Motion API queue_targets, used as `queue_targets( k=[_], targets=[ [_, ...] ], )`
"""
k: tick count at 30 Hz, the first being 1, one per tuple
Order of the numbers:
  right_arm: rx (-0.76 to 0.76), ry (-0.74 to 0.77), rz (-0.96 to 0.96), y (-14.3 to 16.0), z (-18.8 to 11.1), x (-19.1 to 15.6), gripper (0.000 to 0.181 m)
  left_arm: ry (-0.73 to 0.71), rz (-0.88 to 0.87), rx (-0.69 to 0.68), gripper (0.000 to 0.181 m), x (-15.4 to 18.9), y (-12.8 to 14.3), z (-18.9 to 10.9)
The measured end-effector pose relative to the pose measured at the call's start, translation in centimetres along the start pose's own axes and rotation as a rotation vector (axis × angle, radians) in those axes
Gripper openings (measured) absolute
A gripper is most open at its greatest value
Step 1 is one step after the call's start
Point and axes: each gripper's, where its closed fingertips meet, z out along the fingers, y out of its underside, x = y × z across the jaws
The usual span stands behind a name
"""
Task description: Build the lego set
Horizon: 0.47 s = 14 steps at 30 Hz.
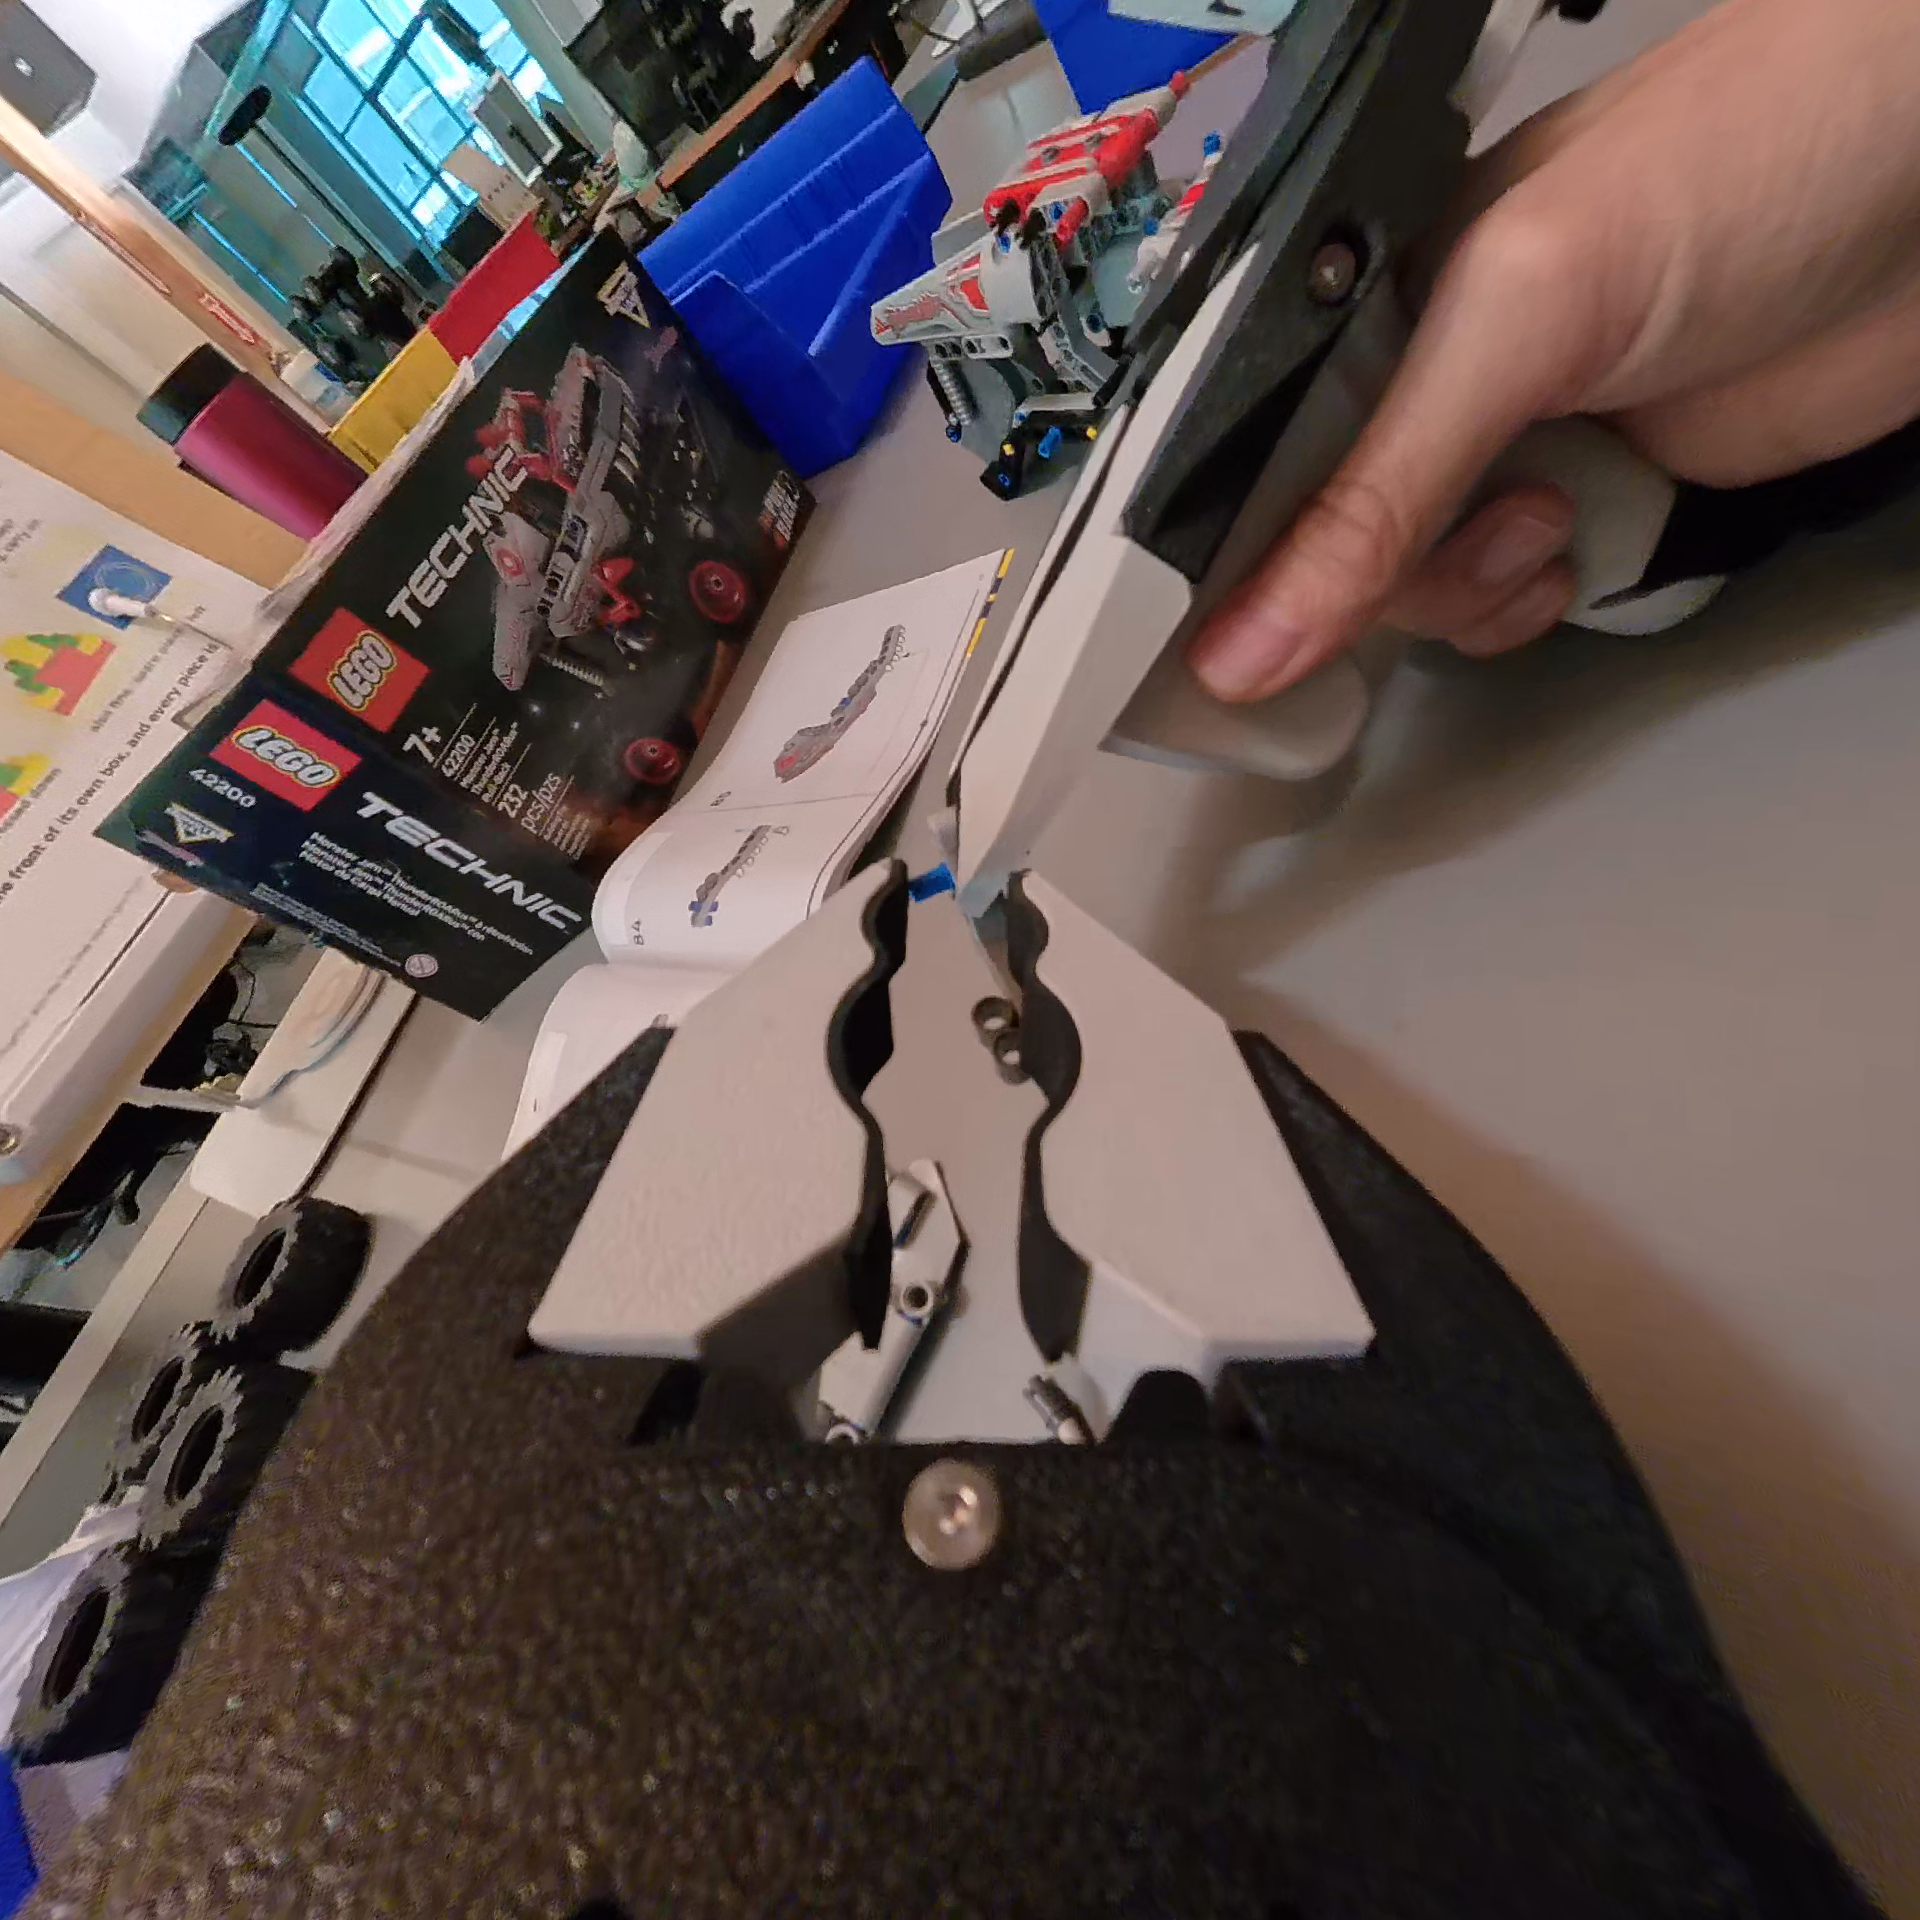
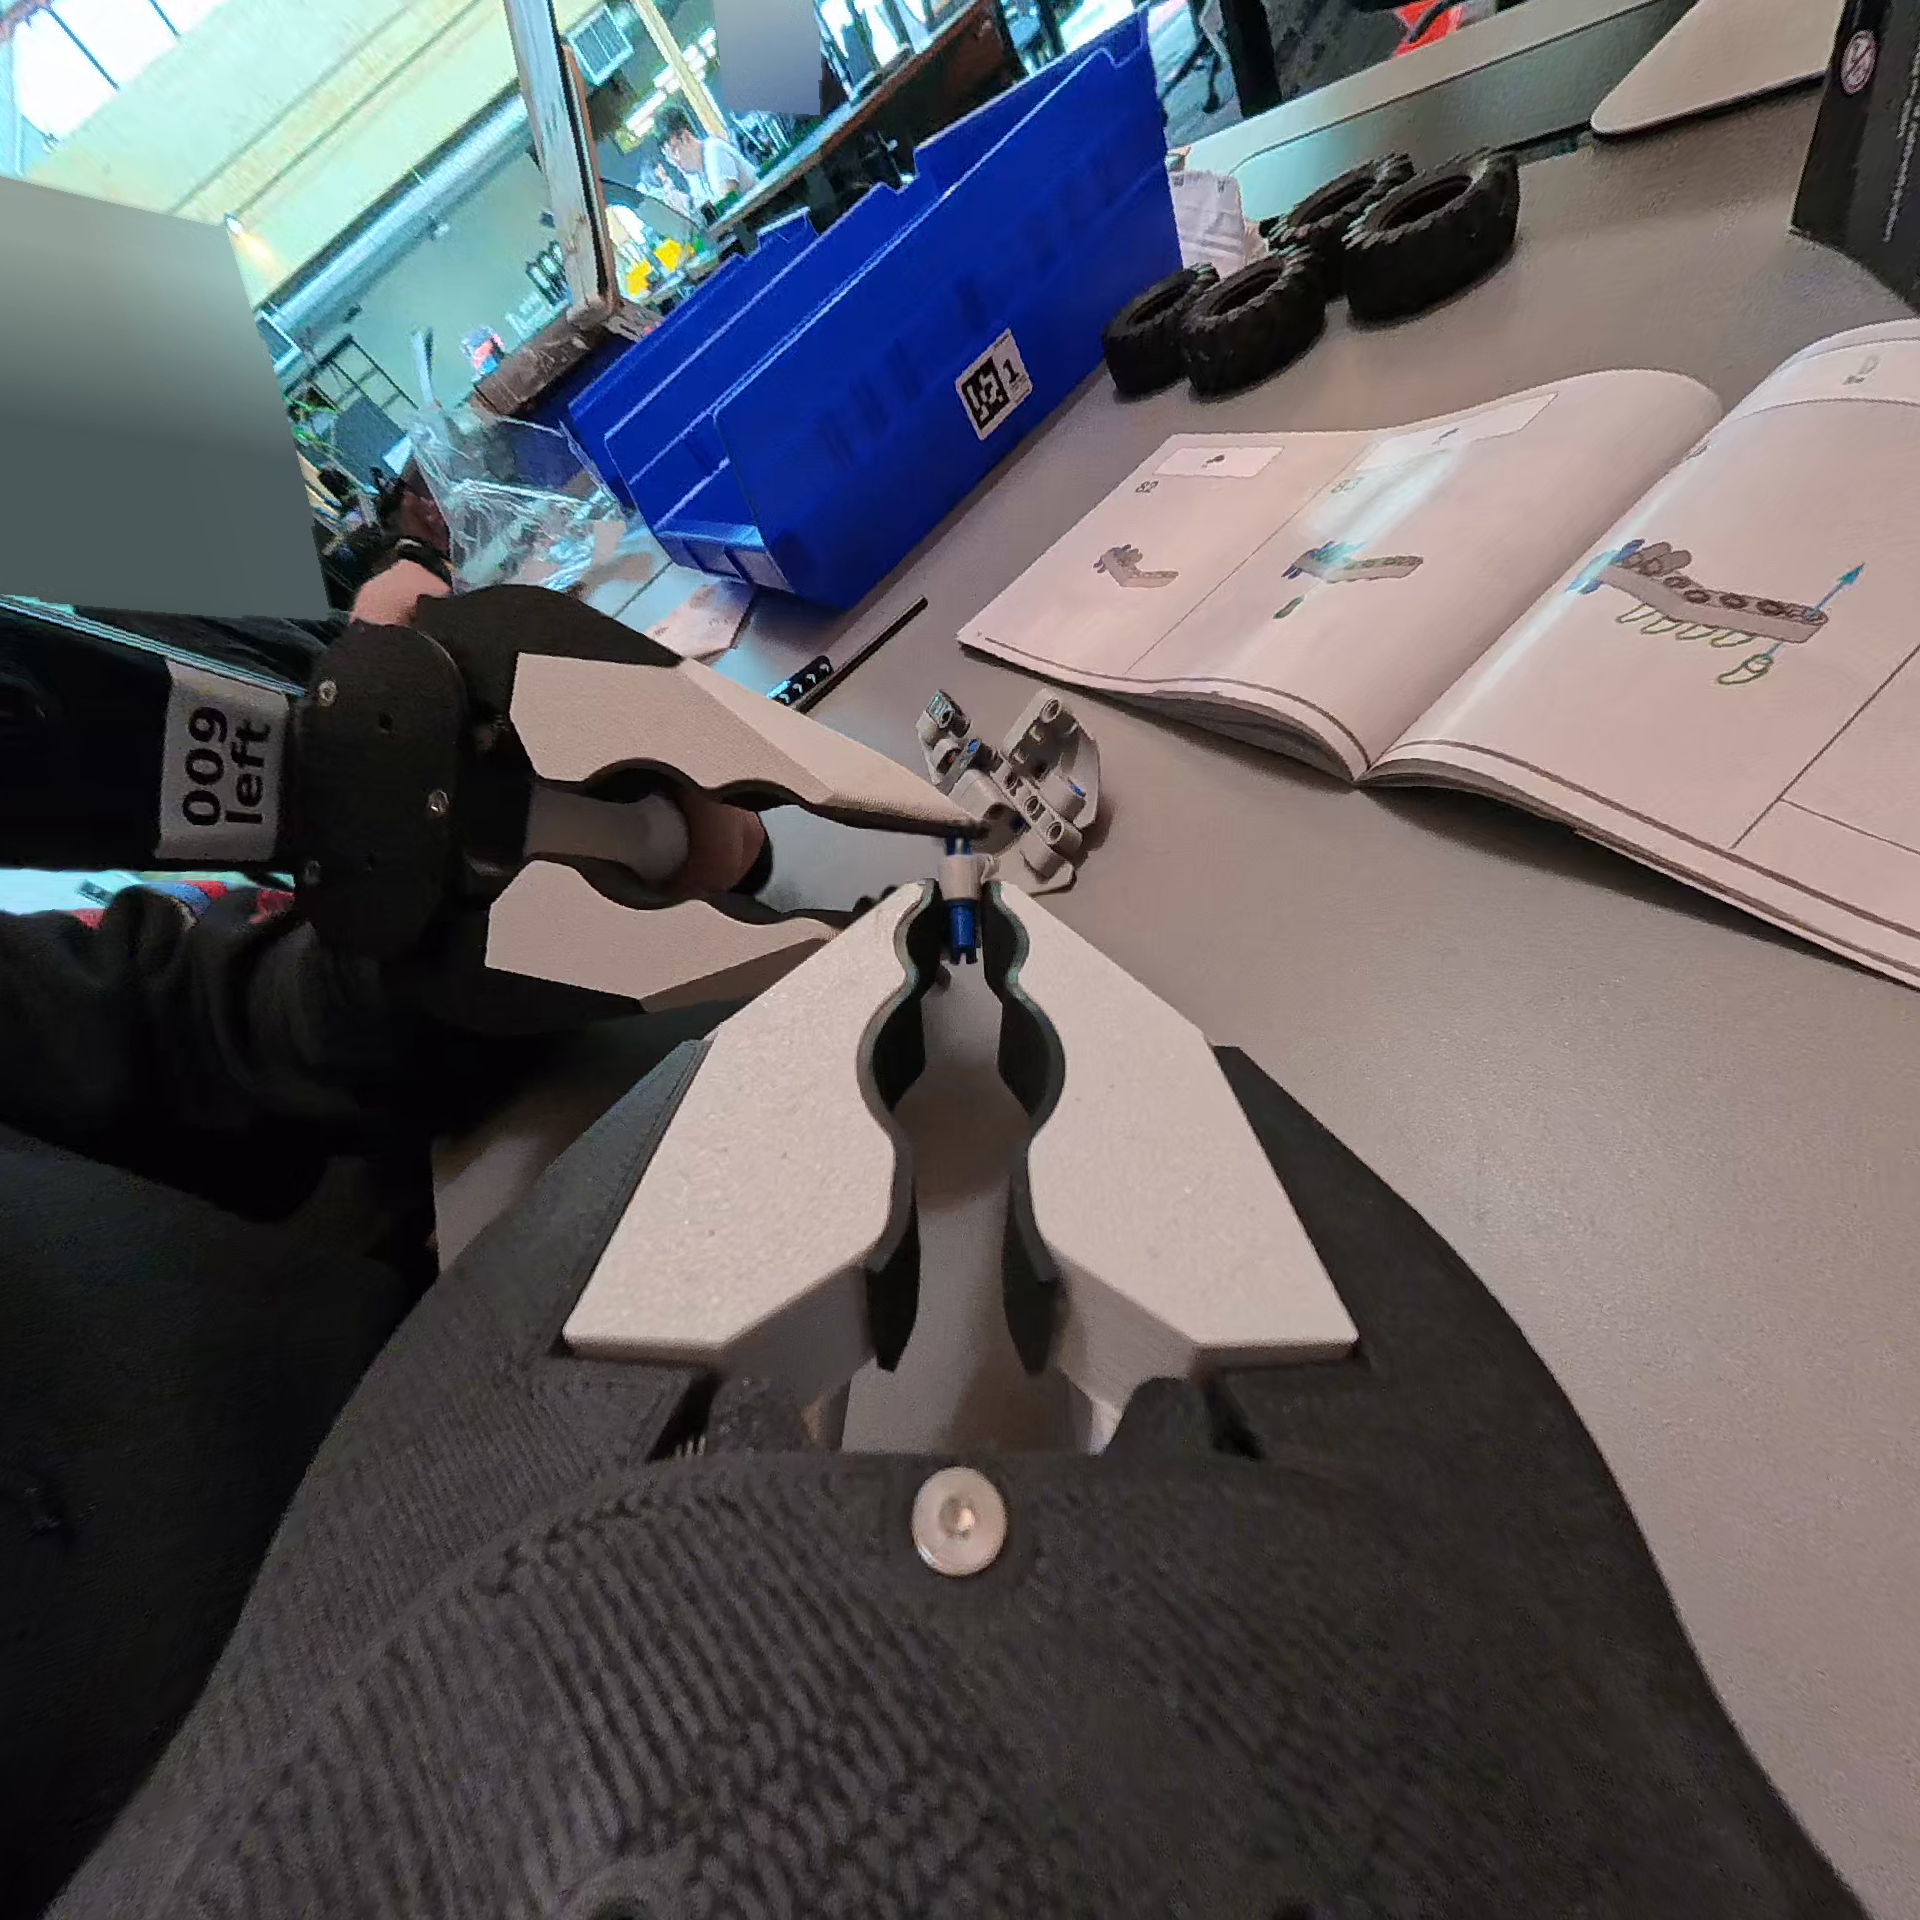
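The right tongs [image 2: 961, 896] pinched a blue pin [image 2: 959, 920]; the left tongs [image 2: 982, 831], nearly closed, steadied the grey piece [image 2: 1029, 774] on the tabletop [image 2: 1455, 1039]. Next, the pin probably needed careful alignment.

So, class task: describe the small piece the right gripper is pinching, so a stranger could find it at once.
Start at the open instruction booklet on the grey table. Nearer the camera lies a light grey Lego assembly. Just in front of it, the right gripper pinches a small blue pin, the only blue part there.
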Motion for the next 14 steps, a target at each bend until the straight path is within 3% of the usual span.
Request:
queue_targets(
  k=[2, 4, 6, 9, 14],
  targets=[
    [-0.023, -0.022, -0.016, 0.2, -0.3, 0.0, 0.006, 0.043, 0.001, 0.039, 0.029, 0.3, -0.4, -0.1],
    [-0.082, -0.082, -0.051, 0.8, -0.7, -0.4, 0.006, 0.240, -0.028, 0.088, 0.035, 2.0, -0.9, -0.9],
    [-0.180, -0.187, -0.043, 2.1, -1.2, -1.2, 0.006, 0.299, -0.148, 0.074, 0.044, 1.1, -0.3, -1.4],
    [-0.228, -0.249, -0.083, 2.7, -1.3, -1.7, 0.006, 0.458, -0.234, 0.053, 0.027, 1.4, 1.0, -2.4],
    [-0.412, -0.278, -0.281, 4.9, -1.3, -1.7, 0.005, 0.620, -0.211, -0.101, 0.022, 3.8, 3.2, -3.3]
  ],
)
